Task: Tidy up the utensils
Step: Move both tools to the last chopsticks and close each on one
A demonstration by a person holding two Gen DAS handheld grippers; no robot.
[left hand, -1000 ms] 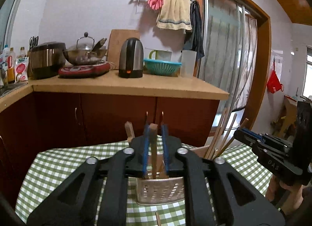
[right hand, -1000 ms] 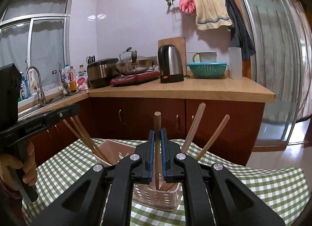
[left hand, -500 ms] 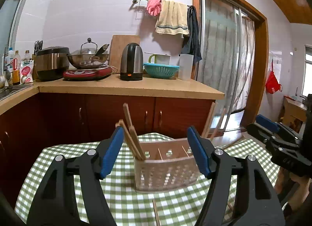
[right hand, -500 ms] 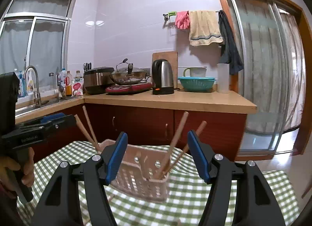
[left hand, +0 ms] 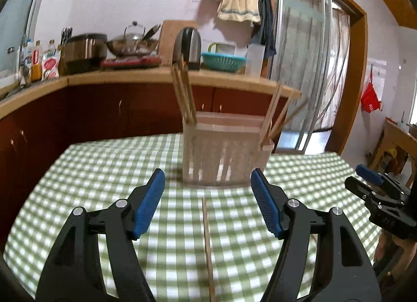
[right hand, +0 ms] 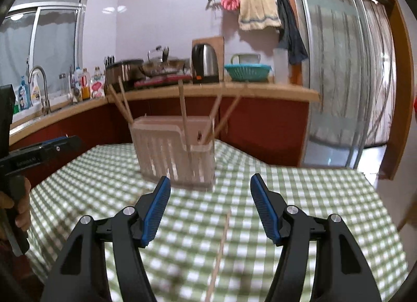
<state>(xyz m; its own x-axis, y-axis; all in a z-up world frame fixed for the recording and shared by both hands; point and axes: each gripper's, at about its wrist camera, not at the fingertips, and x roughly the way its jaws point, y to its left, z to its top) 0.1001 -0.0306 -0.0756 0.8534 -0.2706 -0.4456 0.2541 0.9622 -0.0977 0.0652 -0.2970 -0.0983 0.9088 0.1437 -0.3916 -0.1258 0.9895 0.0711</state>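
Green-checked surface (left hand: 91,171) carries a pale slotted utensil basket (left hand: 224,156) standing upright near its far edge, with wooden chopsticks (left hand: 183,96) leaning out of its left end and more at its right end. Left gripper (left hand: 208,188) and right gripper (right hand: 210,192) both hover over the surface short of the basket, blue-padded fingers (left hand: 148,205) spread wide and grasping nothing. One loose chopstick (left hand: 207,239) lies flat on the cloth, running lengthwise under the gap between the left fingers; another loose stick (right hand: 220,247) lies under the right gripper.
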